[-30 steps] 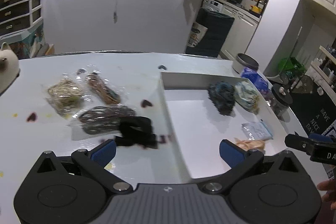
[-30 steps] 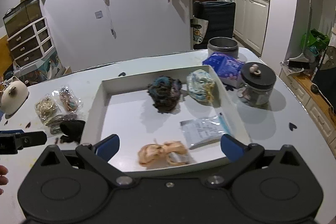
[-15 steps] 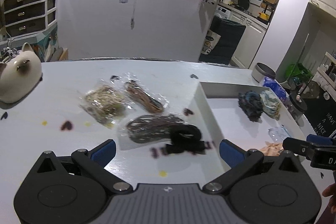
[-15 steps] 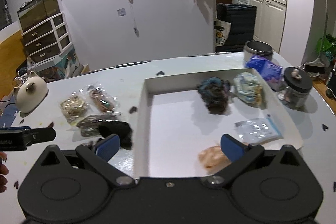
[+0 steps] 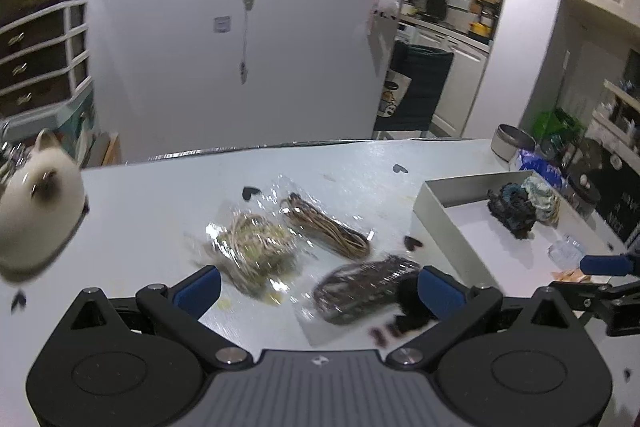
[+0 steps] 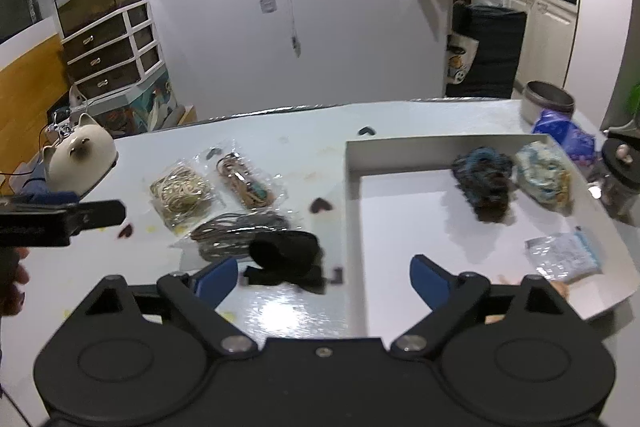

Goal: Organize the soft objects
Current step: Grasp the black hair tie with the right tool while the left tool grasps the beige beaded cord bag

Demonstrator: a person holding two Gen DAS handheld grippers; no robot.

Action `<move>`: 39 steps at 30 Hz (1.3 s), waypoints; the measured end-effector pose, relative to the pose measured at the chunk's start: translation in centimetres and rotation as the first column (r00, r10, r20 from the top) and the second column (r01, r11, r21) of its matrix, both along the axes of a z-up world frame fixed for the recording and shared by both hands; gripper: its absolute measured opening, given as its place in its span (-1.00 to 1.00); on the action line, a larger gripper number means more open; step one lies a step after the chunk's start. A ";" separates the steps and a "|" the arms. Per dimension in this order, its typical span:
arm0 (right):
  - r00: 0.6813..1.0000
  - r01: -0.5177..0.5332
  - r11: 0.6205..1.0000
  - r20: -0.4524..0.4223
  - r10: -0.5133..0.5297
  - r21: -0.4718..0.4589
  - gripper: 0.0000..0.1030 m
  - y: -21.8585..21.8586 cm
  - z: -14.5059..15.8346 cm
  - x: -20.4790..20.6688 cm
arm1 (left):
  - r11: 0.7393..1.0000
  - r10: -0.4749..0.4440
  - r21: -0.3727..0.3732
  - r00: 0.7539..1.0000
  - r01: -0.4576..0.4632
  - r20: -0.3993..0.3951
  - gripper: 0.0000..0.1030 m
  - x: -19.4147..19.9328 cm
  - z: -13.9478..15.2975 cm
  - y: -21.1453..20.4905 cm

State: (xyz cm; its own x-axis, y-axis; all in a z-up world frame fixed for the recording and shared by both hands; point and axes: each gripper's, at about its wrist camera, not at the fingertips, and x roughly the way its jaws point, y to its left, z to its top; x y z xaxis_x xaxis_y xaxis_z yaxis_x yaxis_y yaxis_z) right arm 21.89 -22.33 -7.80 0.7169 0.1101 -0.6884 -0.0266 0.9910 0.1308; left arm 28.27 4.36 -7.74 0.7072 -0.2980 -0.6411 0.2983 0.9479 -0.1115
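The right gripper hangs over the table with its jaws closing and nothing yet between the pads, so I'd drop it squarely over the black band and pinch the thick roll, not the loose strap. That band lies just ahead, left of centre, beside the tray and touching the grey cord bag. The left gripper stands open and empty, with the tan cords ahead.
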 end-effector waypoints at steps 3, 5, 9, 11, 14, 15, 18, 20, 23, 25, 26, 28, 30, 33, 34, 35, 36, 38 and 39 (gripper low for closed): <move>1.000 -0.010 1.000 -0.015 0.010 -0.001 0.66 1.0 -0.3 1.1 | 0.998 -0.045 0.043 0.999 0.044 0.025 1.00 2.1 -0.7 0.5; 1.000 -0.017 1.000 -0.025 0.017 -0.002 0.64 1.6 -0.6 1.8 | 0.995 -0.075 0.070 0.996 0.072 0.041 1.00 3.6 -1.2 0.7; 0.999 -0.023 1.000 -0.049 0.023 -0.012 0.59 2.5 -1.3 3.3 | 0.985 -0.136 0.118 0.989 0.129 0.060 1.00 6.2 -2.6 0.8; 0.998 -0.026 1.000 -0.061 0.025 -0.014 0.54 2.8 -1.6 4.0 | 0.977 -0.167 0.145 0.985 0.158 0.053 1.00 7.5 -3.4 0.7; 0.997 -0.031 0.999 -0.077 0.030 -0.014 0.49 3.1 -2.1 4.9 | 0.965 -0.204 0.176 0.978 0.195 0.036 0.99 9.3 -4.7 0.7; 0.996 -0.033 0.999 -0.082 0.032 -0.013 0.47 3.2 -2.3 5.1 | 0.960 -0.218 0.189 0.975 0.209 0.031 0.99 9.9 -5.1 0.6; 0.994 -0.037 0.999 -0.101 0.036 -0.012 0.38 3.5 -2.8 5.9 | 0.944 -0.255 0.222 0.967 0.246 0.012 0.97 11.3 -6.1 0.4; 0.993 -0.040 0.999 -0.113 0.038 -0.013 0.38 3.7 -3.2 6.3 | 0.934 -0.272 0.237 0.962 0.266 -0.007 0.93 12.2 -6.8 0.3; 0.990 -0.047 0.999 -0.133 0.044 -0.018 0.35 3.9 -3.8 7.1 | 0.921 -0.290 0.260 0.956 0.290 -0.042 0.84 13.4 -7.8 0.3; 0.988 -0.053 0.998 -0.144 0.049 -0.020 0.34 4.1 -4.2 7.6 | 0.917 -0.291 0.267 0.954 0.298 -0.064 0.77 14.0 -8.4 0.4; 0.987 -0.058 0.998 -0.150 0.054 -0.021 0.33 4.3 -4.4 7.8 | 0.915 -0.293 0.267 0.954 0.301 -0.072 0.75 14.1 -8.6 0.5; 0.985 -0.071 0.997 -0.162 0.066 -0.026 0.30 4.7 -4.8 8.3 | 0.915 -0.293 0.265 0.952 0.305 -0.084 0.64 14.4 -9.0 0.4; 0.981 -0.083 0.996 -0.176 0.076 -0.031 0.29 5.0 -5.4 8.8 | 0.918 -0.290 0.253 0.952 0.306 -0.099 0.59 14.6 -9.4 0.4; 0.977 -0.096 0.995 -0.195 0.087 -0.036 0.27 5.5 -6.2 9.6 | 0.921 -0.274 0.253 0.954 0.296 -0.118 0.41 14.6 -9.9 0.3; 0.976 -0.097 0.995 -0.200 0.088 -0.036 0.27 5.6 -6.4 9.9 | 0.926 -0.266 0.243 0.955 0.290 -0.127 0.35 14.6 -10.0 0.4; 0.975 -0.096 0.995 -0.205 0.087 -0.035 0.27 5.6 -6.7 10.1 | 0.933 -0.253 0.230 0.958 0.278 -0.134 0.34 14.7 -10.1 0.6; 0.974 -0.091 0.995 -0.211 0.082 -0.030 0.27 5.6 -6.9 10.4 | 0.941 -0.235 0.215 0.962 0.261 -0.137 0.32 14.7 -10.1 0.9; 0.973 -0.059 0.998 -0.225 0.057 -0.004 0.27 5.4 -7.3 11.0 | 0.955 -0.207 0.182 0.967 0.233 -0.151 0.29 14.7 -9.9 1.3; 0.972 -0.034 0.999 -0.233 0.038 0.020 0.28 5.2 -7.4 11.3 | 0.961 -0.194 0.169 0.968 0.220 -0.157 0.28 14.7 -9.8 1.4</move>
